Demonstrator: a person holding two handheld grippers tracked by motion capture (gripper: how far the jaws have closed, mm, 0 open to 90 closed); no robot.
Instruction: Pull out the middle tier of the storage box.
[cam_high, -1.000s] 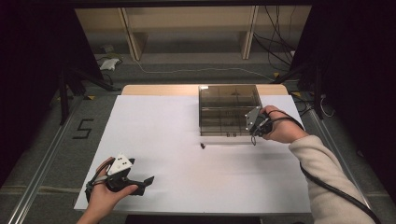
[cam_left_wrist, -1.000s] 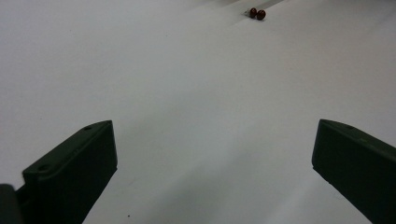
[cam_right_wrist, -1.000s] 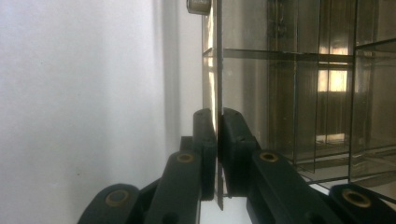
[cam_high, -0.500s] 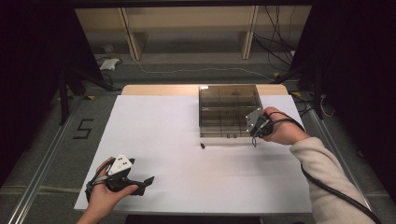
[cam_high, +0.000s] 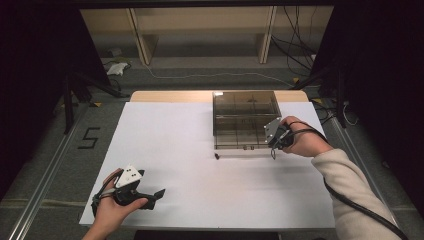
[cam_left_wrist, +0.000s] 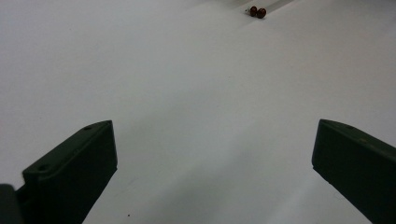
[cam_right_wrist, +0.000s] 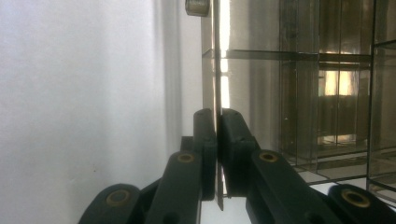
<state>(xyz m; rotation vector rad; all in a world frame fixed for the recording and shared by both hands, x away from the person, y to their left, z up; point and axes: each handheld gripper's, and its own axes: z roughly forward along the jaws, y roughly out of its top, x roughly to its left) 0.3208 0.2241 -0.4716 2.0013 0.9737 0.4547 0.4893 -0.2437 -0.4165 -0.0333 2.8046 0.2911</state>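
Note:
A smoky clear box (cam_high: 245, 117) with several compartments stands on the white table (cam_high: 175, 140) at the back right. My right gripper (cam_high: 270, 144) sits at the box's front right corner. In the right gripper view this gripper (cam_right_wrist: 217, 115) is shut on a thin clear panel (cam_right_wrist: 217, 70) along the box front (cam_right_wrist: 299, 93); a small metal clasp (cam_right_wrist: 196, 7) lies farther along the panel. My left gripper (cam_high: 158, 195) rests near the table's front left with its jaws open and nothing between them (cam_left_wrist: 212, 140). A small dark red two-bead piece (cam_left_wrist: 257, 11) lies on the table (cam_high: 217, 156) just before the box.
A wooden strip (cam_high: 170, 96) runs along the table's far edge. Beyond it stand shelving (cam_high: 200, 30) and loose cables (cam_high: 295, 50) on the floor. A floor marking "5" (cam_high: 89, 137) lies left of the table. A thick cable (cam_high: 360, 210) trails from the right hand.

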